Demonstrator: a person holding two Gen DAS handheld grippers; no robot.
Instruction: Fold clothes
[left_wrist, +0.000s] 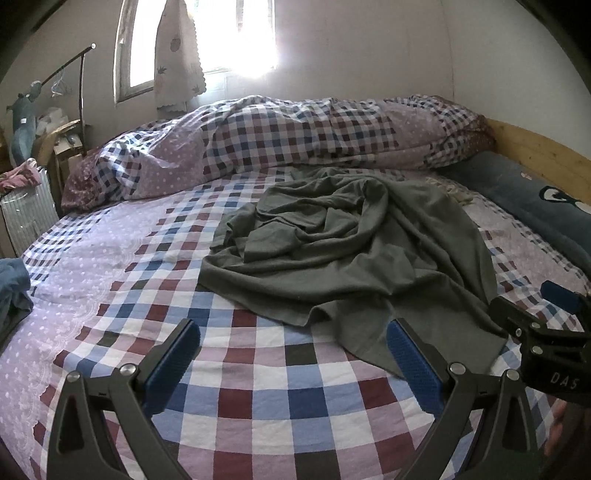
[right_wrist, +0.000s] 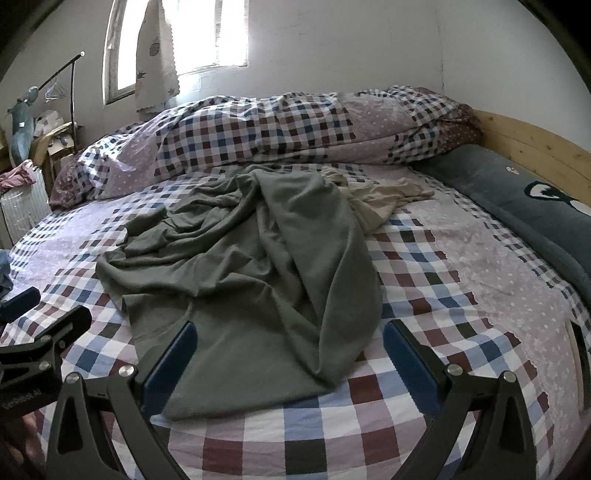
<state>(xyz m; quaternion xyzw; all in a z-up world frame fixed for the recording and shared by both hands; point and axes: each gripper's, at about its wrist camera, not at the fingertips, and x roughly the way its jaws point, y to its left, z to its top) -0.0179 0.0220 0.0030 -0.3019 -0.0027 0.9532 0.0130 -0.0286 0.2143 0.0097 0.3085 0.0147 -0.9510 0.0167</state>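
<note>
Left wrist view: the left tool (left_wrist: 291, 354) hangs over the checked bed (left_wrist: 258, 398), fingers spread apart and holding nothing. The grey garment (left_wrist: 351, 240) lies crumpled toward 1 o'clock, its near hem just beside the right-hand pad. At 3 o'clock the right tool (left_wrist: 546, 317) enters the frame.

Right wrist view: the right tool (right_wrist: 290, 354) is likewise spread wide and empty, with the grey garment (right_wrist: 251, 266) running from 12 o'clock down between its fingers. A cream garment (right_wrist: 380, 199) lies at 1 o'clock, partly under the grey one. Both tools probably flank the hem to take its two corners.
</note>
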